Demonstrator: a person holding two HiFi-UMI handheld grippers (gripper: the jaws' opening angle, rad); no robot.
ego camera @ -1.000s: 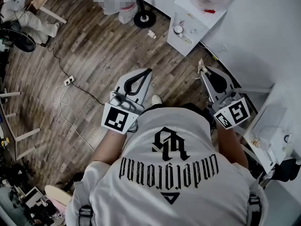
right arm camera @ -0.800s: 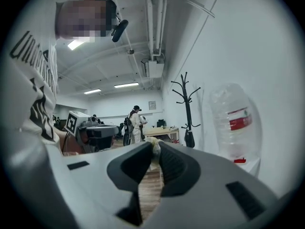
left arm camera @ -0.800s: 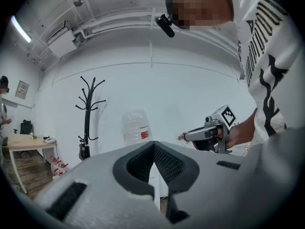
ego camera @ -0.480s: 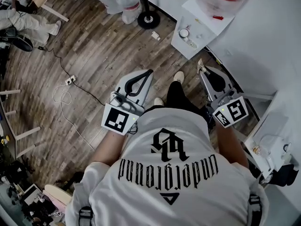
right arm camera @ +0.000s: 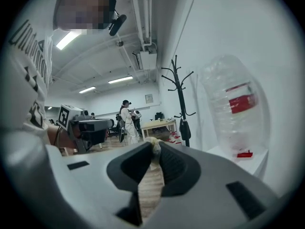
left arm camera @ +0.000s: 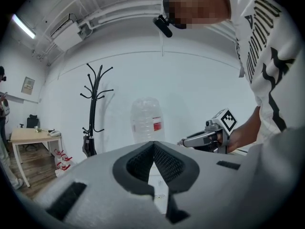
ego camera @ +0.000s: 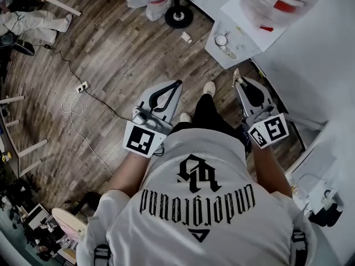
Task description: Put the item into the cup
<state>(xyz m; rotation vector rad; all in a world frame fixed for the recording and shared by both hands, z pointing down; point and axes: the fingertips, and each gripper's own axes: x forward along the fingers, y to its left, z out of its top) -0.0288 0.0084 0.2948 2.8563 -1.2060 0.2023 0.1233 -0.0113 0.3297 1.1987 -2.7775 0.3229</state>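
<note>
Item between right tongs

I read: floor brown wood planks, streaky grain | shirt white, black lettering | left gripper and right gripper pale grey, black pads — black-and-white square markers | item pale yellowish | bottle clear, red label | coat stand black | desk light tan
</note>
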